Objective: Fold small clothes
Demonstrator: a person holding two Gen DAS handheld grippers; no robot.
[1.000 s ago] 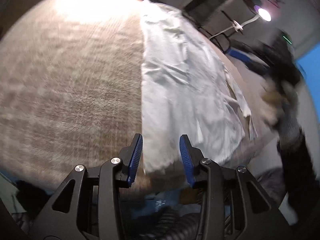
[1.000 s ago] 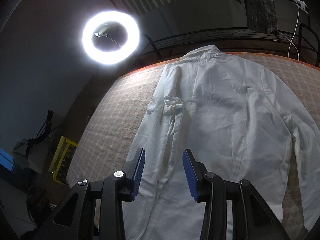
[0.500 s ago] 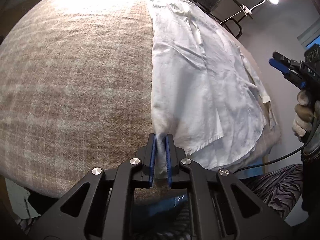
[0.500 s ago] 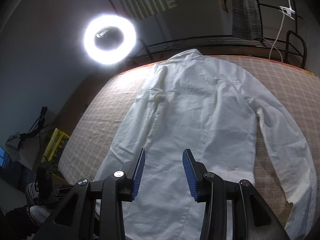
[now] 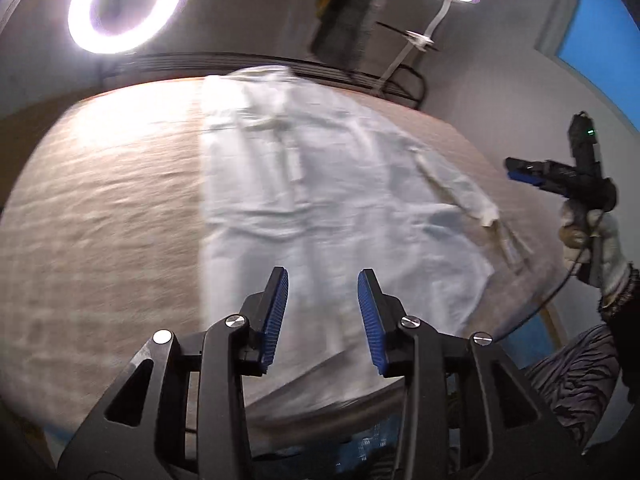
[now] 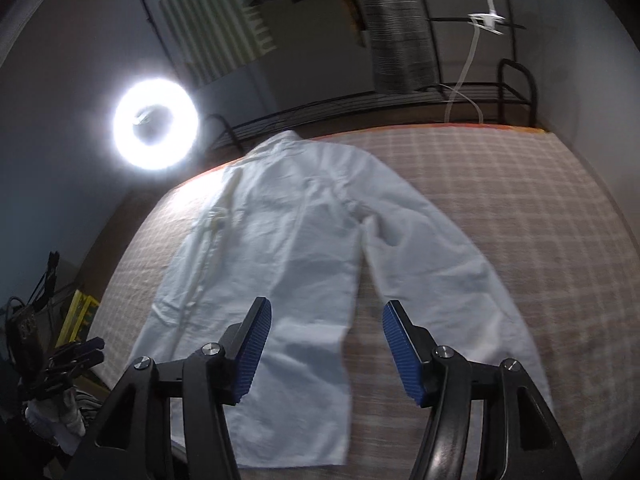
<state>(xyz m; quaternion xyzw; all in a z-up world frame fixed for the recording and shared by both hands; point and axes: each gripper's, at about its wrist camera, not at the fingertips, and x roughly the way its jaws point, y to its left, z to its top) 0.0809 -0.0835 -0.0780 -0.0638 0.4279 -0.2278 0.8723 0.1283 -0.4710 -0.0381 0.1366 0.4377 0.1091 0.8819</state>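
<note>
The left gripper (image 5: 322, 318) hangs above the shirt (image 5: 320, 216), jaws just sprung apart with nothing between them. The right gripper (image 6: 324, 354), jaws just widened and empty, hovers over the shirt's hem. The white shirt lies flat on a checked blanket (image 6: 520, 208), one side folded under; motion blur softens its creases, and its near edge is cut off behind the fingers.

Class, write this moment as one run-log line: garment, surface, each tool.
white shirt: flat on checked blanket | left tool: open, just reopened, empty | right tool: open, widening, empty
</note>
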